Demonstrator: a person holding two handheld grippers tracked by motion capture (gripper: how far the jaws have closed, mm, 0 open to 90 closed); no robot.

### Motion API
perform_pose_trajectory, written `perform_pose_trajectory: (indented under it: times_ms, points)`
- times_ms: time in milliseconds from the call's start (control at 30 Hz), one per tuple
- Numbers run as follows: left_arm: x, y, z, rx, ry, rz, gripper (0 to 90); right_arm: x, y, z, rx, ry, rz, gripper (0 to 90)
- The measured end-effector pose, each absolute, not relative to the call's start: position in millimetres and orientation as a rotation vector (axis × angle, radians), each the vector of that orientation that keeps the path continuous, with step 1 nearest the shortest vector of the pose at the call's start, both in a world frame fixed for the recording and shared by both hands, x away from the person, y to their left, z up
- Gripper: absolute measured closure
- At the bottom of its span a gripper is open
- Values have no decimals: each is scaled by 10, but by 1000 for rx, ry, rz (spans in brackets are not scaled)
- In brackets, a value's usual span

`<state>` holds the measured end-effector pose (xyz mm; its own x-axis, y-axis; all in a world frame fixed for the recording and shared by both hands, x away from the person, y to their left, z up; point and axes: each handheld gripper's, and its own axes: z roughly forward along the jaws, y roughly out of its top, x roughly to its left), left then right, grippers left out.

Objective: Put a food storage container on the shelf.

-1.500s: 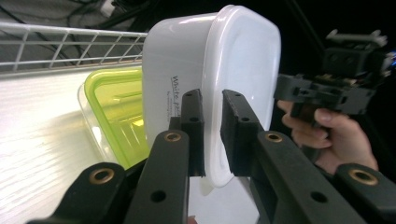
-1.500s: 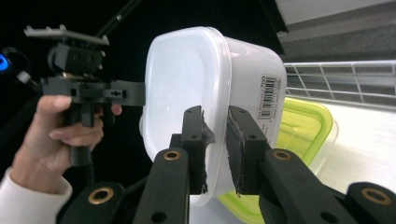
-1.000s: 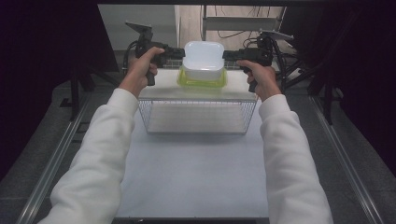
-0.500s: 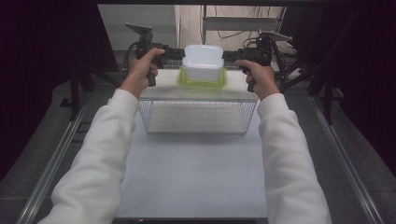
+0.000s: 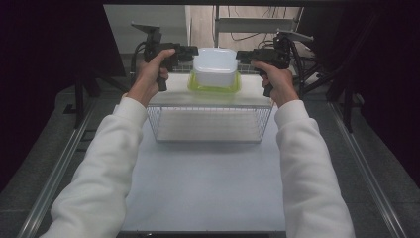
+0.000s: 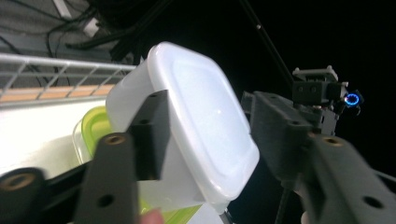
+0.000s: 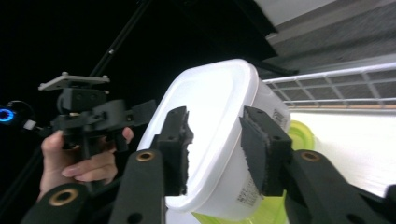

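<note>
White bench surface (image 5: 208, 188) lies nearest, bare between the person's sleeves; beyond it stands the wire basket (image 5: 210, 124), the landmark here; on the shelf-like top behind the basket's far rim sits a white plastic container (image 5: 214, 67), upside down over a lime-green lid or tray (image 5: 214, 87).

Left of the container, the left gripper (image 5: 190, 51) reaches in from the side; in the left gripper view its jaws stand apart around the container (image 6: 196, 126), one pad near the wall and the other clear of it, so they look released rather than clenched. Right of the container, the right gripper (image 5: 241, 56) mirrors it; in the right gripper view its jaws straddle the container's (image 7: 219, 135) edge with a gap showing between pads and plastic, spread and not yet gripping.

Judging by this, the approach is done and both tools are placed; what remains is closing on the white container, lifting it off the green piece, and carrying it on, perhaps into the basket below.
</note>
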<state>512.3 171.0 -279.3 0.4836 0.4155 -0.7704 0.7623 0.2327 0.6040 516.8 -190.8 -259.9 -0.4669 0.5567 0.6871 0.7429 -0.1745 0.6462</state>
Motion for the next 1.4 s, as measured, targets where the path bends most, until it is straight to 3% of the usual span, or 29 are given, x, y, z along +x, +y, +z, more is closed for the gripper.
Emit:
perform_pose_trajectory:
  times_ms: [400, 733, 1233, 1400]
  points:
    - [4853, 1847, -2720, 1490, 1066, -192, 282, 4888, -1994, -2442, -1471, -2094, -1735, 481]
    - [4344, 2015, -2728, 1588, 1018, -22, 259, 4561, -2134, -2500, -1380, -2287, -1742, 402]
    - [3552, 2023, -3326, 1716, 967, 111, 251, 3852, -2489, -3096, -1240, -2448, -1734, 353]
    - [3331, 2046, -3692, 1726, 1004, 68, 253, 3585, -2570, -3385, -1208, -2476, -1727, 345]
